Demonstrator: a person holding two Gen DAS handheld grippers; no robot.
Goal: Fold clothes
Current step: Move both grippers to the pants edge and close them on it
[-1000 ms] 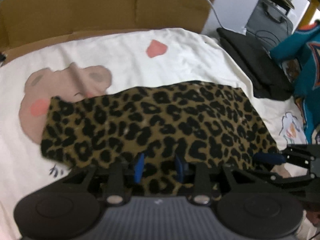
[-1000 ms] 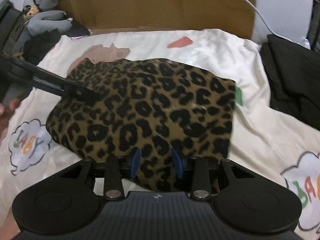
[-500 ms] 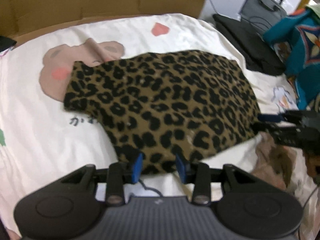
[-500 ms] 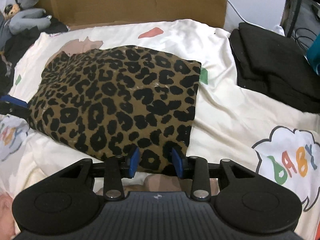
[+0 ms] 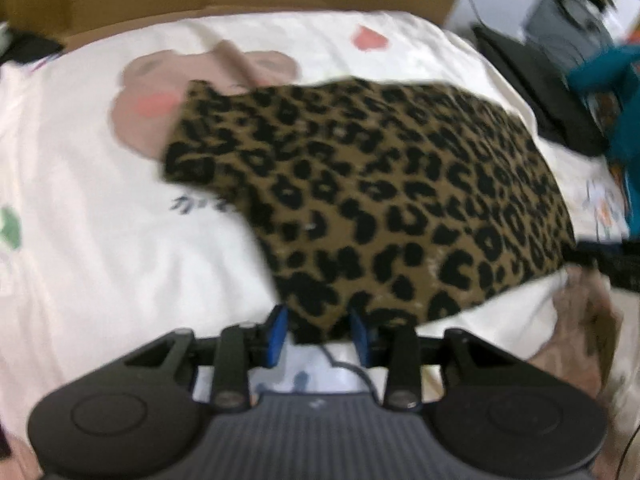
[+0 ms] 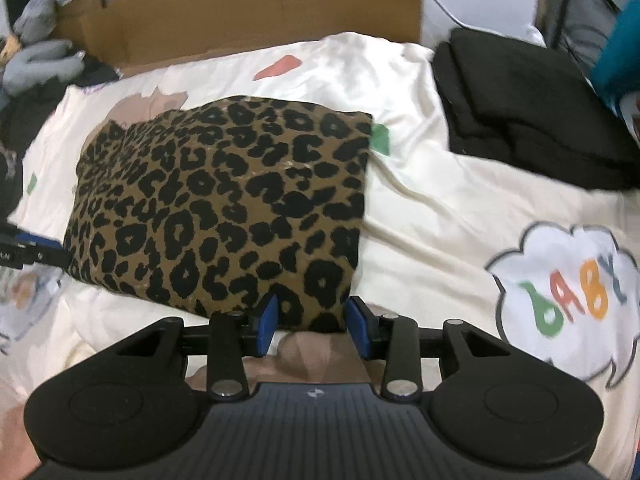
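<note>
A folded leopard-print garment (image 5: 380, 196) lies flat on a cream printed bedsheet (image 5: 100, 240); it also shows in the right wrist view (image 6: 224, 208). My left gripper (image 5: 318, 336) is open, its blue fingertips on either side of the garment's near corner. My right gripper (image 6: 314, 322) is open, its blue fingertips straddling the garment's near right corner. The right gripper also shows at the right edge of the left wrist view (image 5: 600, 256), and the left gripper at the left edge of the right wrist view (image 6: 28, 250).
A stack of black folded clothes (image 6: 532, 108) lies at the right of the bed. A teal garment (image 5: 608, 100) hangs further right. A cardboard sheet (image 6: 256, 4) stands behind the bed. A grey soft toy (image 6: 36, 60) sits at the back left.
Both grippers have drawn back toward me from the garment, which now lies flat and folded. The left wrist view is blurred by motion.
</note>
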